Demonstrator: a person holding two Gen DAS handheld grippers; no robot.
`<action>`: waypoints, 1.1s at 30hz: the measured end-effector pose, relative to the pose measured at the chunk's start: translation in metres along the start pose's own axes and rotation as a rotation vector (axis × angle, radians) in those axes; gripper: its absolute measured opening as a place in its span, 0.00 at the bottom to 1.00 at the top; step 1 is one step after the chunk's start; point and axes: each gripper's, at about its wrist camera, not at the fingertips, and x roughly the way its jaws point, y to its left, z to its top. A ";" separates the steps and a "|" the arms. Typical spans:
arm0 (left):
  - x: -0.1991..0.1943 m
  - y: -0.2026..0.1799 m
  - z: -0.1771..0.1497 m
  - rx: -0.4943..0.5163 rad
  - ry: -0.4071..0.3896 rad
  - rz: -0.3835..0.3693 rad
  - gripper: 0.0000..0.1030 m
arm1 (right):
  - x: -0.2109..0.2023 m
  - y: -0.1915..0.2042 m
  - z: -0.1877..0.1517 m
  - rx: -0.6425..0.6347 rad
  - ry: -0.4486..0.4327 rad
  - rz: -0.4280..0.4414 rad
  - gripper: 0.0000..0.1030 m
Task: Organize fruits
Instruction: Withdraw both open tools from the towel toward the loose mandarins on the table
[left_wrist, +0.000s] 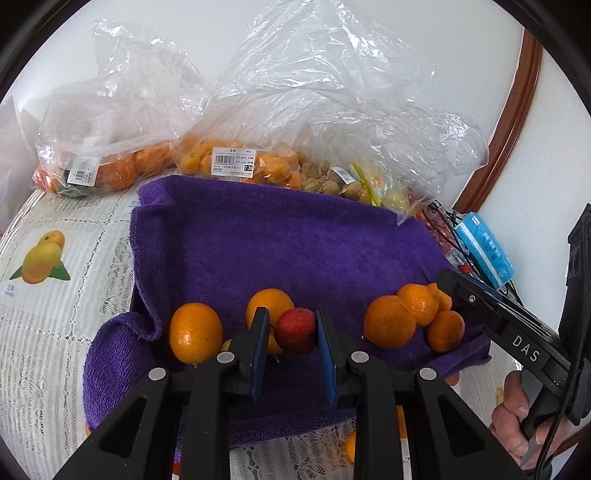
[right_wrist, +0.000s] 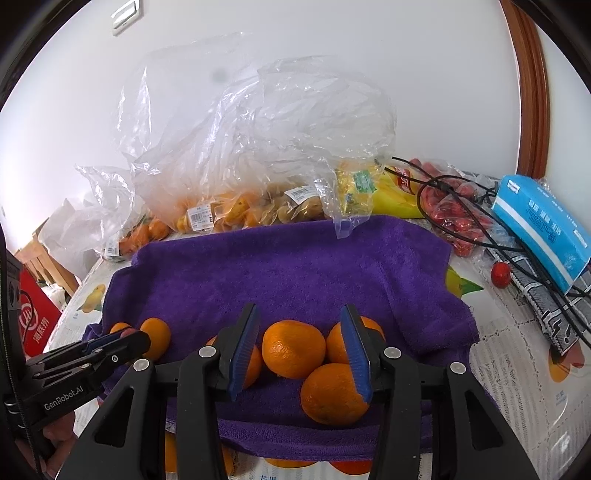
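Left wrist view: the left gripper (left_wrist: 291, 328) is clamped on a small red fruit (left_wrist: 296, 330) over the purple towel (left_wrist: 288, 243), oranges either side. Beyond it, clear plastic bags (left_wrist: 236, 162) hold oranges. The right gripper (right_wrist: 297, 349) stands apart, an orange (right_wrist: 293, 349) between its fingers.

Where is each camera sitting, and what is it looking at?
Left wrist view: sits on the left tongs, facing the purple terry towel and wall; they are shut on a small red round fruit; the right tongs and a hand show at the right.
Right wrist view: sits on the open right tongs, above a cluster of round oranges; the left tongs show at the left.
Both share the towel, clear plastic fruit bags and blue tissue pack.
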 end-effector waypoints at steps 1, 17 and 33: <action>0.000 0.001 0.001 -0.004 0.001 -0.003 0.23 | -0.001 0.001 0.000 -0.005 -0.001 -0.002 0.45; -0.027 0.013 0.010 -0.057 -0.050 0.045 0.36 | -0.034 0.021 -0.023 -0.047 0.019 0.037 0.48; -0.069 0.049 -0.043 -0.073 -0.033 0.137 0.38 | -0.021 0.052 -0.074 -0.106 0.206 0.074 0.33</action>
